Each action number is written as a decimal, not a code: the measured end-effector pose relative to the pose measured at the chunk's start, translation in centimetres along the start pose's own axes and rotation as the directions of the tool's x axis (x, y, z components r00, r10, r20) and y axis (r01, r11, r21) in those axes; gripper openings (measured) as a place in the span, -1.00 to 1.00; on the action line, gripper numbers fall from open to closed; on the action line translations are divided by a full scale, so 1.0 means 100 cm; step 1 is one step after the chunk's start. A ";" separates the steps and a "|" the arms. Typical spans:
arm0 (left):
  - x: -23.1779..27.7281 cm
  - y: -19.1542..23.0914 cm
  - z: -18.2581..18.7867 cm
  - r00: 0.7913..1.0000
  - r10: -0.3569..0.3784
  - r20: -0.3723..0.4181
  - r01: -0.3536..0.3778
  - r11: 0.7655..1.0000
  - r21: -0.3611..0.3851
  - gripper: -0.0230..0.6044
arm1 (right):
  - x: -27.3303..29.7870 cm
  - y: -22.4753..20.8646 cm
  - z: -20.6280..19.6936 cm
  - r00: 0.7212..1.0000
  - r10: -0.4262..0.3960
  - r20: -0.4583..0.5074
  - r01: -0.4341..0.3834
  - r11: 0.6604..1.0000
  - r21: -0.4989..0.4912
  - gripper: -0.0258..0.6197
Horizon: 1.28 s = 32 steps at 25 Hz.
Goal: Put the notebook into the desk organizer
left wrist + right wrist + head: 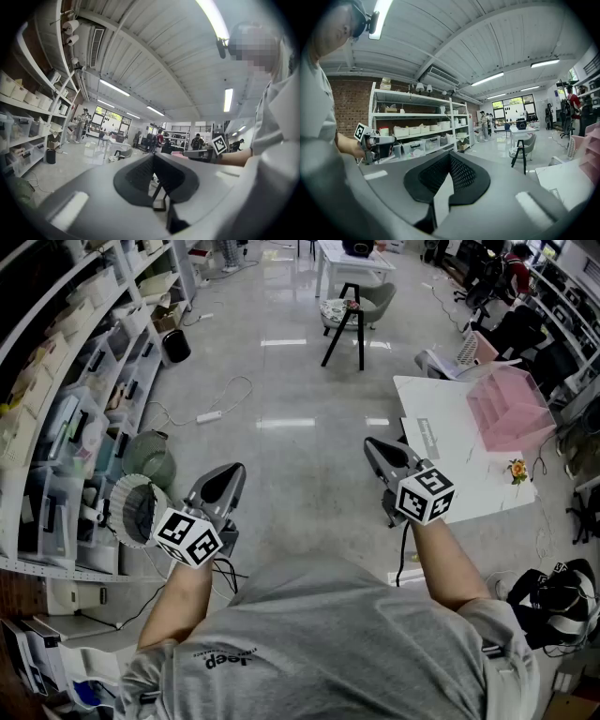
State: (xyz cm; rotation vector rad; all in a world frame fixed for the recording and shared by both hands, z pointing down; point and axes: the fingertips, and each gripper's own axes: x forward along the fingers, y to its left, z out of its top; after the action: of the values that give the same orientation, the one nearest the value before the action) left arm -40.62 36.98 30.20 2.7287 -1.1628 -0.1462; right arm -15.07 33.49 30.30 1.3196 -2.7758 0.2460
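Observation:
The pink desk organizer [511, 409] stands on the white table [450, 399] at the right; its edge also shows in the right gripper view [593, 140]. A flat pale item with a grey band [424, 439], perhaps the notebook, lies near the table's left edge. Both grippers hang over the floor in front of the person's body, away from the table. My left gripper [230, 476] [153, 157] has its jaws together and holds nothing. My right gripper [380, 451] [450, 157] is shut and empty, just left of the table's near corner.
Shelving with boxes [84, 381] runs along the left, with a floor fan [141, 498] at its foot. A power strip and cable [211, 415] lie on the floor. A black stool [345, 329] stands ahead. A small flower item [517, 469] sits on the table.

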 end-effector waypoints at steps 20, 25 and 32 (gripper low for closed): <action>0.023 -0.011 -0.003 1.000 -0.005 -0.002 0.005 1.000 0.006 -0.75 | -0.002 -0.001 0.004 0.994 0.110 0.020 -0.109 0.993 -0.036 0.10; 0.046 -0.030 -0.005 1.000 0.001 0.007 -0.001 1.000 0.011 -0.75 | -0.015 -0.021 0.008 0.992 0.128 0.012 -0.127 0.990 -0.061 0.21; 0.081 -0.056 0.000 0.999 0.040 0.032 -0.041 0.999 0.020 -0.75 | -0.036 -0.061 0.022 0.986 0.162 0.027 -0.160 0.984 -0.078 0.21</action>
State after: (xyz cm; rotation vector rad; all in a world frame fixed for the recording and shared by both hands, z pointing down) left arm -31.08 34.90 28.94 2.7283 -1.2336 -0.1731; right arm -8.05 32.11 28.46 1.0945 -2.8916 0.1249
